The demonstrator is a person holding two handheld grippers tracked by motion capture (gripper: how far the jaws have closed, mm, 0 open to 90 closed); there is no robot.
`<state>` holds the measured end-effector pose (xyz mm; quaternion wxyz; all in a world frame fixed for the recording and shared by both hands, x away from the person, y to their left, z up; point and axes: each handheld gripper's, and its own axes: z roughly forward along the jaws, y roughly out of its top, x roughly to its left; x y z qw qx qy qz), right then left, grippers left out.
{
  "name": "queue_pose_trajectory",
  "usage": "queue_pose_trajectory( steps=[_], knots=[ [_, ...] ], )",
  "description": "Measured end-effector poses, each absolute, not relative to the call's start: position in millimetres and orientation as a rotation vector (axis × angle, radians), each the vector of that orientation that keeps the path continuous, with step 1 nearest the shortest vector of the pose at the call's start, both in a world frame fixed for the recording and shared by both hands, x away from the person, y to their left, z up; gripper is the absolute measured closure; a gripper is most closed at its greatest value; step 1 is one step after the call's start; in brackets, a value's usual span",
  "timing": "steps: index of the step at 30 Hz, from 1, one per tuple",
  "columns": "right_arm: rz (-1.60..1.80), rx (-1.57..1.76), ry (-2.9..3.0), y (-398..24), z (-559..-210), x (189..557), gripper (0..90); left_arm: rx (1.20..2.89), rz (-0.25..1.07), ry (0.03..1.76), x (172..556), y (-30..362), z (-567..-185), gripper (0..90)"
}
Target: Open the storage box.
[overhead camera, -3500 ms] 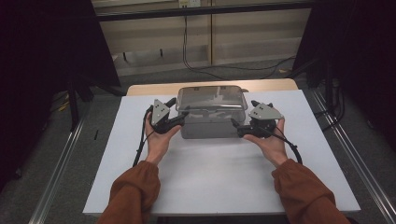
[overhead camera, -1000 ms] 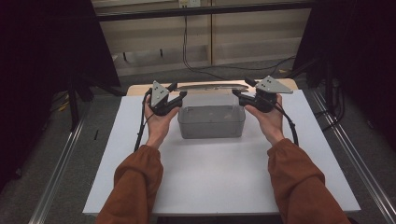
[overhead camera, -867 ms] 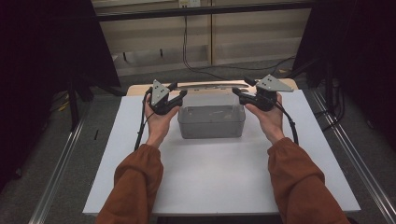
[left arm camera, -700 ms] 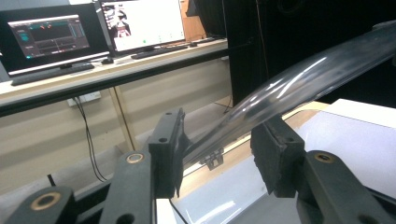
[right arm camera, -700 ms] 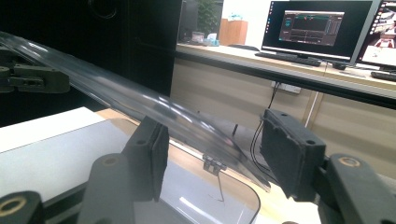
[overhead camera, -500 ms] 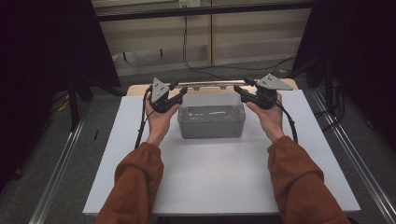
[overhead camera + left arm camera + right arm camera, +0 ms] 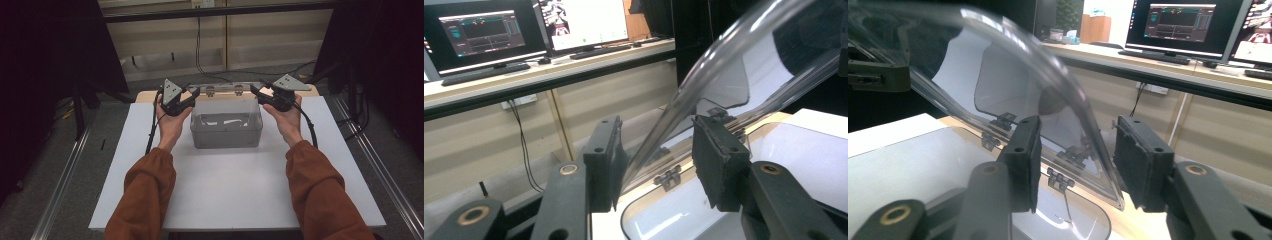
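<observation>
A clear plastic box (image 7: 226, 127) stands in the upper middle of the high view, on the white worktop (image 7: 235, 190). Its transparent lid (image 7: 227, 90) is swung up on hinges along the far rim and stands nearly upright behind the box opening.

The left tongs (image 7: 192, 94) sit at the left end of the lid, just above the box's upper left corner. In the left gripper view the left tongs (image 7: 656, 160) straddle the lid's curved edge (image 7: 724, 55), which runs diagonally from the lower centre to the upper right of that frame; the edge lies against the left pad, while a gap shows before the right pad, so the jaws stand open around the lid rather than clamped on it.

The right tongs (image 7: 256, 92) sit at the right end of the lid. In the right gripper view the right tongs (image 7: 1075, 160) also bracket the lid's edge (image 7: 1058, 85); their jaws have just been closing, with the lid between them, yet gaps show on both sides of the plastic.

Small hinges (image 7: 1060, 177) show low between the right jaws, along the box rim.

Around: a pale wooden wall (image 7: 225, 30) with a hanging black cable (image 7: 198, 45) fills the upper centre of the high view, metal rails (image 7: 60, 185) flank the worktop, and lit monitors (image 7: 479, 32) line a shelf at the upper left of the left gripper view.
</observation>
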<state>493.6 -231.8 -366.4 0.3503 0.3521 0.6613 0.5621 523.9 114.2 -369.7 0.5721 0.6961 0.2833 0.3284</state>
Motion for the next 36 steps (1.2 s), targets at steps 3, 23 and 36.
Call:
queue_pose_trajectory(
  steps=[3, 23, 36],
  knots=[
    [1.455, 0.915, 1.721, -231, -368, 498, 53.8, 1.629, 0.772, 0.671, 526, 115, -371, 55.3],
    [1.438, 0.968, 1.724, -239, -383, 517, 64.5, 1.658, 0.783, 0.684, 543, 116, -375, 58.8],
    [1.430, 0.983, 1.718, -238, -388, 529, 65.3, 1.664, 0.757, 0.701, 555, 116, -379, 64.6]
  ],
)
